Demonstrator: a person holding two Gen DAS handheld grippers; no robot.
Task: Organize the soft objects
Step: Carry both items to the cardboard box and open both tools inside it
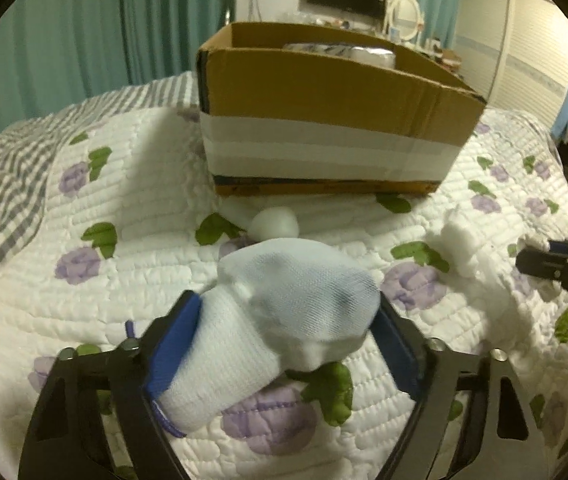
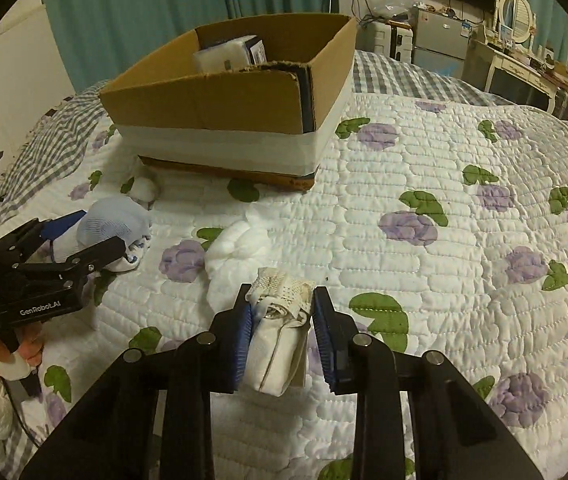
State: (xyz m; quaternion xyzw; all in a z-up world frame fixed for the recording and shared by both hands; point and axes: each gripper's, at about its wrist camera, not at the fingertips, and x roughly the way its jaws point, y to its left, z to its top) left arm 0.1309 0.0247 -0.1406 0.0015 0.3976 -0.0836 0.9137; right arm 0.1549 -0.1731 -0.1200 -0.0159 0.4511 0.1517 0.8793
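My left tool (image 1: 284,344) grips a pale blue sock (image 1: 284,320), my right tool (image 2: 281,344) pinches a cream folded cloth (image 2: 279,344), both above the bed. I should lift each clear over the cardboard box (image 2: 219,100) rim before releasing

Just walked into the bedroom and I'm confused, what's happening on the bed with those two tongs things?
A person is sorting soft items on the quilted bed, holding tongs in each hand. The left tongs are closed on a rolled white and pale blue sock. The right tongs grip a folded cream sock with a lace cuff. An open cardboard box sits ahead with a packet already inside. Some loose white fluffy pieces lie on the quilt. Neither sock is in the box yet.
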